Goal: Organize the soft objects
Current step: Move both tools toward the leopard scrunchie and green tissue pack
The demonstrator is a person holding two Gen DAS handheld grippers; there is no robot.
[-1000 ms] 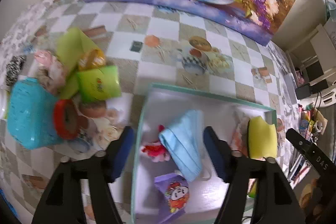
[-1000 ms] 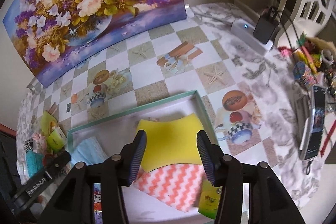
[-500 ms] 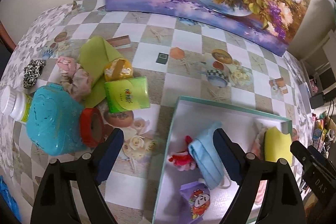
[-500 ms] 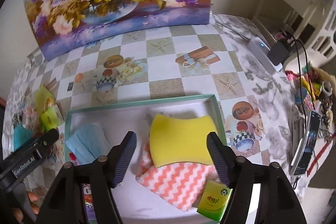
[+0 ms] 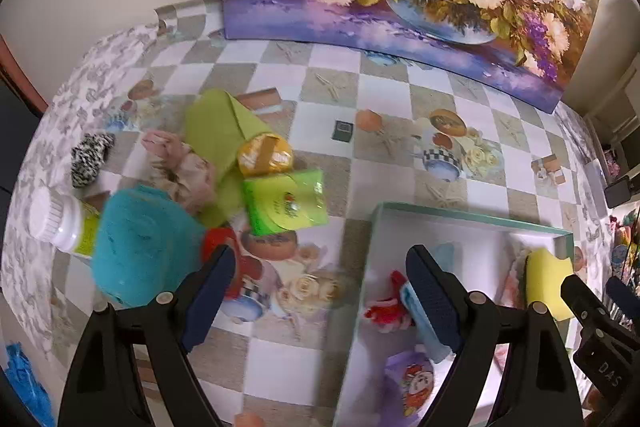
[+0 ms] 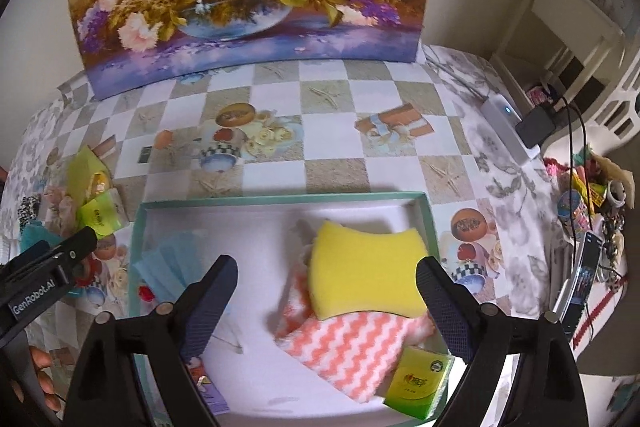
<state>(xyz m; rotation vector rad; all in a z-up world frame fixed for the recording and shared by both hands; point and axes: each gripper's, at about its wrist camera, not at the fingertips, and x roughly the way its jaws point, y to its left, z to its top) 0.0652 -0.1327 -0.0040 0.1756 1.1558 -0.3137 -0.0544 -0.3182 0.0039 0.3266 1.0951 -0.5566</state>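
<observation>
Left wrist: your left claw (image 5: 318, 293) spread wide, holding nothing, tray (image 5: 460, 217) at 3 o'clock | right claw (image 6: 326, 301) wide, empty, above sponge (image 6: 366, 273)

Wide-open left tool (image 5: 316, 293) above tablecloth, between teal pouch (image 5: 140, 247) and tray (image 5: 472, 219).
</observation>
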